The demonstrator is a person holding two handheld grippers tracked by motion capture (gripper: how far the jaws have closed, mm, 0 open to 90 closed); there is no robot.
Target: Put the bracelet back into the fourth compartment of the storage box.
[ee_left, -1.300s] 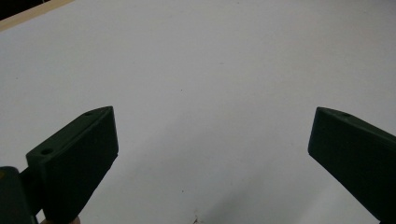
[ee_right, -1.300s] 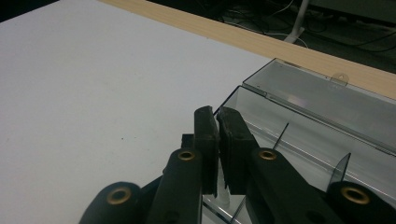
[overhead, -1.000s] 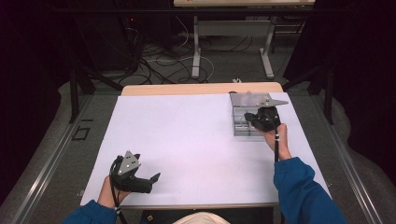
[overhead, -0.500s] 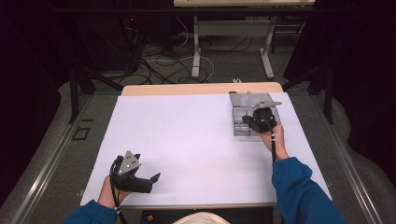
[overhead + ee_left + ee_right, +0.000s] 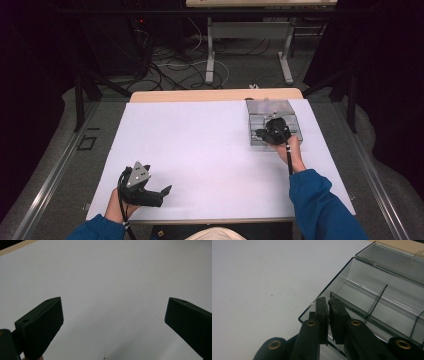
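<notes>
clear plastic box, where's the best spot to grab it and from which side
Grip the clear plastic box by its thin upright near wall, coming from above with one jaw inside and one outside. The lid lies open, so the rim is exposed. The right tool seems shut on that wall.

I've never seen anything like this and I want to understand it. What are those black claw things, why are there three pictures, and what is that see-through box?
A person sits at a table covered in white and holds a gripper in each hand, a tool with two black jaws that pinch. One picture comes from a camera high above. The other two come from small cameras riding on each gripper, looking along its jaws. The left gripper has its jaws wide apart over bare white surface, holding nothing. The right gripper is pinched shut on the near wall of the clear plastic box. That box has thin dividers making compartments, its lid is open, and the compartments I can see look empty.
</notes>
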